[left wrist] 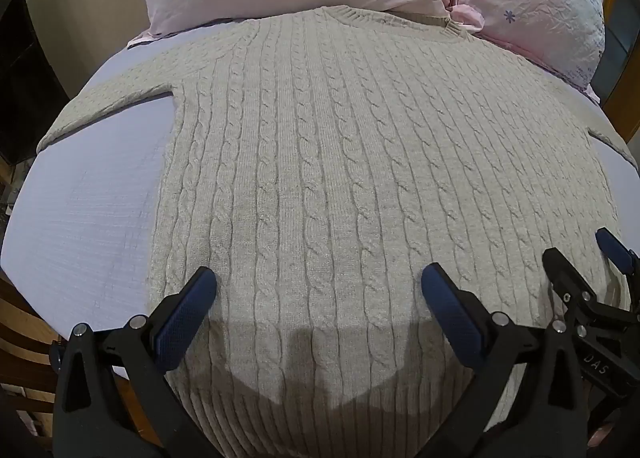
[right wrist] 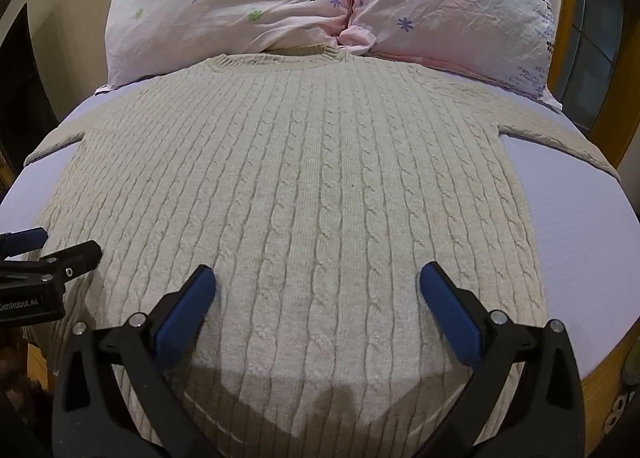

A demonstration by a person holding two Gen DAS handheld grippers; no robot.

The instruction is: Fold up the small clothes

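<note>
A beige cable-knit sweater lies flat on the bed, collar far, ribbed hem near, sleeves spread out to both sides. It also fills the right wrist view. My left gripper is open and empty above the lower left part of the sweater. My right gripper is open and empty above the lower right part. The right gripper also shows at the right edge of the left wrist view. The left gripper shows at the left edge of the right wrist view.
The lilac bed sheet lies under the sweater. Two pink flowered pillows rest at the head, touching the collar. Wooden bed frame edges show at the left and right. A wood-framed window stands at the far right.
</note>
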